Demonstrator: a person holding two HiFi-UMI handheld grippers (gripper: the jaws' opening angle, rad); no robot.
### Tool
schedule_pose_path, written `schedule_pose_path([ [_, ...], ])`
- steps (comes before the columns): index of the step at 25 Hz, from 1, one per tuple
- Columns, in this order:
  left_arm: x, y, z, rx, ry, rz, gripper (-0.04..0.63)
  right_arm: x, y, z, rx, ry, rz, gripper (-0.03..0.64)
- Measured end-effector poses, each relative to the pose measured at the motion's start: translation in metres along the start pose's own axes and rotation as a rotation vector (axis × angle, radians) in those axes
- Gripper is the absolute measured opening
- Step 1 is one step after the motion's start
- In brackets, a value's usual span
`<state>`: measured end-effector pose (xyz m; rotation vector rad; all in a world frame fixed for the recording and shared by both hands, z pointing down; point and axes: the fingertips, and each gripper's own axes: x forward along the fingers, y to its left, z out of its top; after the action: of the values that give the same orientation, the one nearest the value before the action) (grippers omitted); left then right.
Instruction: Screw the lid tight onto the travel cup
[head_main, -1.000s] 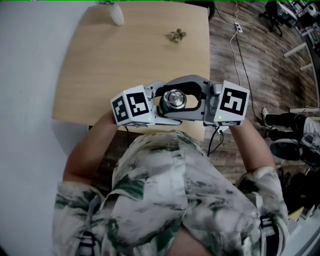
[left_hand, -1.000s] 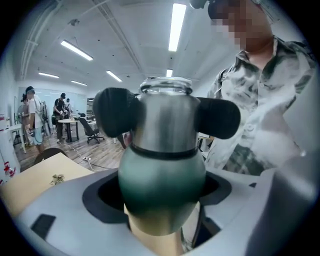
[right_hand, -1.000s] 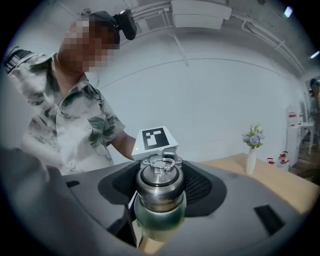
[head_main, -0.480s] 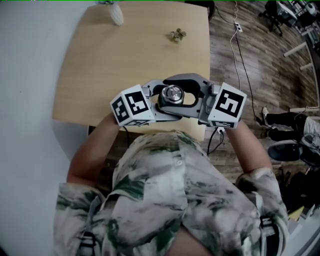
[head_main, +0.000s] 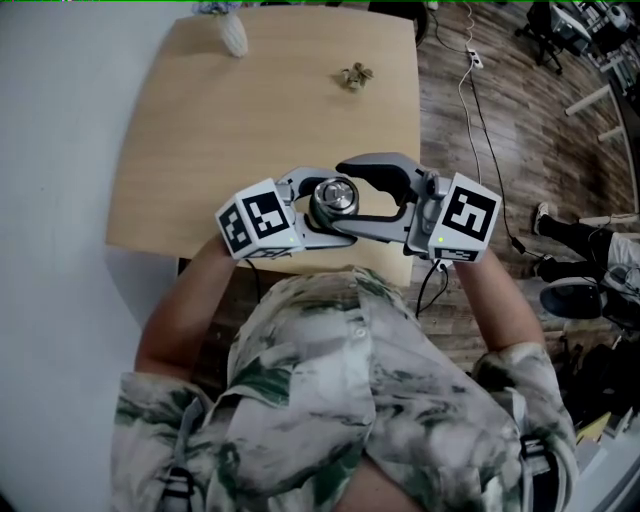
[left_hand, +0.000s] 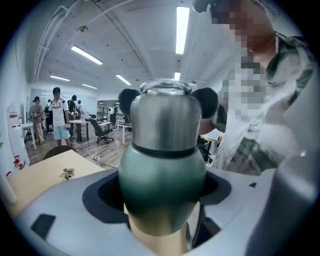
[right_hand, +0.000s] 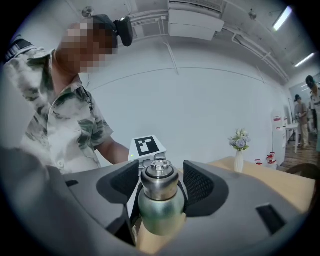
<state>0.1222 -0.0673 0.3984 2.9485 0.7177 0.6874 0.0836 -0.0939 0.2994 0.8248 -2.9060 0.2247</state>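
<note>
Above the table's near edge, left gripper clamps travel cup.

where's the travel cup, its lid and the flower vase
travel cup (left_hand: 162, 185): left gripper view, on its green body.
lid (right_hand: 158, 184): right gripper view, on its steel side.
flower vase (right_hand: 239, 162): right gripper view, on its white body.

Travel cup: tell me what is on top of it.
A steel lid sits on the travel cup, between the jaws of the right gripper, which have just been opening. The lid covers the cup's mouth and thread, so its tightness cannot be seen.
</note>
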Motion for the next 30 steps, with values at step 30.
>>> schedule_pose_path([
  [30,-0.074,0.188,-0.15,-0.278,0.036,0.551,0.39,-0.021,-0.046,-0.108,0.216,0.143,-0.468,0.178],
])
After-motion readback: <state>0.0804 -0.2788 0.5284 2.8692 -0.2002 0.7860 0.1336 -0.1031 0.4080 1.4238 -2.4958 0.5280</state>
